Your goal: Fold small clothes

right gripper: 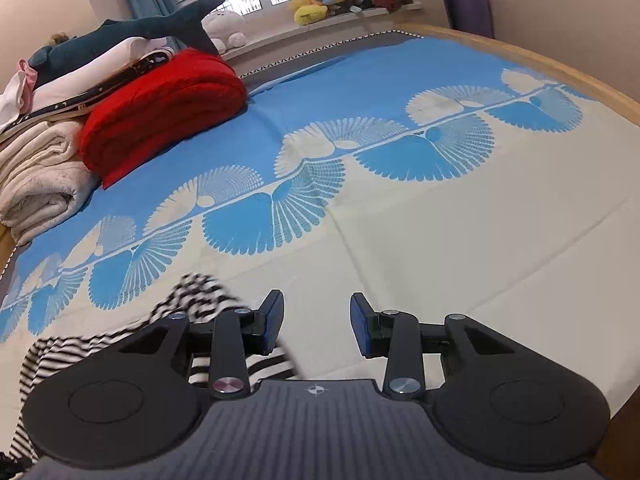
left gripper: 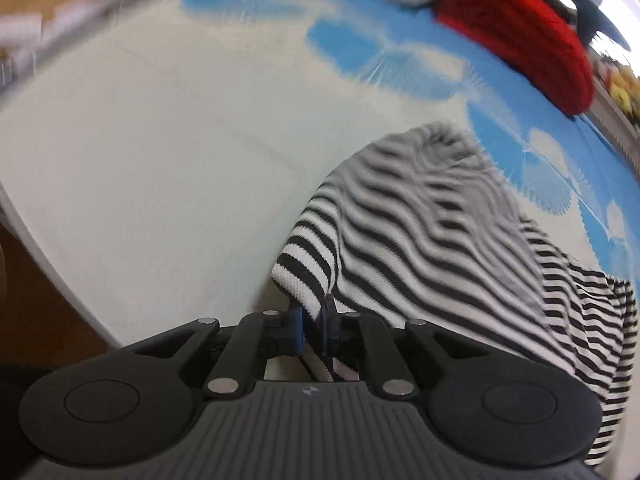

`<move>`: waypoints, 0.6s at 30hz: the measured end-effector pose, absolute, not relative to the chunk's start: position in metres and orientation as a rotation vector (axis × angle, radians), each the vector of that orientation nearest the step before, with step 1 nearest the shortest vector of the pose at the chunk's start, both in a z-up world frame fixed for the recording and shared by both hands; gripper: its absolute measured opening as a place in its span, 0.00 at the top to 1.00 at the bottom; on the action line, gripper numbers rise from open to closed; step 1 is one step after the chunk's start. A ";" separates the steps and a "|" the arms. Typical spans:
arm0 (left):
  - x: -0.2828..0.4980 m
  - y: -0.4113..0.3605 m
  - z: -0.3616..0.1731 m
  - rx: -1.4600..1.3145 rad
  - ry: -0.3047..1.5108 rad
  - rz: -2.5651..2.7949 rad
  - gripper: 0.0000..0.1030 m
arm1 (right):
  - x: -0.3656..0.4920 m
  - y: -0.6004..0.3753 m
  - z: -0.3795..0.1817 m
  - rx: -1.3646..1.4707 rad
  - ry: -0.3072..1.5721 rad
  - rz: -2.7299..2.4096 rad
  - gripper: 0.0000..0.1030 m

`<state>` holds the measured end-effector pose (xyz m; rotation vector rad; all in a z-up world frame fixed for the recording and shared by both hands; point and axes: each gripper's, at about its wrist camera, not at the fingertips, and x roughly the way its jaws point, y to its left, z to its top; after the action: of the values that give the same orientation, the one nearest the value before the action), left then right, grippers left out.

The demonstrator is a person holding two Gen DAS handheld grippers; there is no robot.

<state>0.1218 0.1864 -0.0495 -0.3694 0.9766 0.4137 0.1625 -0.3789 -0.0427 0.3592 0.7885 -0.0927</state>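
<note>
Left wrist view: your left gripper [left gripper: 314, 320] is clamped on the hem of the striped garment [left gripper: 432, 216], which drapes over the bed cover [left gripper: 160, 152]. Your right gripper [right gripper: 317, 326] is released, nothing between its fingers, just beside that garment.

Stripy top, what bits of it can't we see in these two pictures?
- Left wrist view: the striped top is smeared by motion blur, so its shape is unclear. Its lower part is hidden behind the left gripper, which is shut on its hem, and its right side is cut off by the picture's edge.
- Right wrist view: the top shows only at bottom left, blurred, mostly hidden behind the open right gripper.
</note>
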 end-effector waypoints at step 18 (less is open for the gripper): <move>0.136 -0.207 -0.079 0.141 0.957 -0.644 0.80 | 0.161 -0.411 -0.038 0.427 0.734 0.017 0.70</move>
<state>0.1362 -0.2072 -0.0787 0.1414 0.9572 -0.6441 0.1606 -0.4106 -0.0378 0.4267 0.7341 0.0168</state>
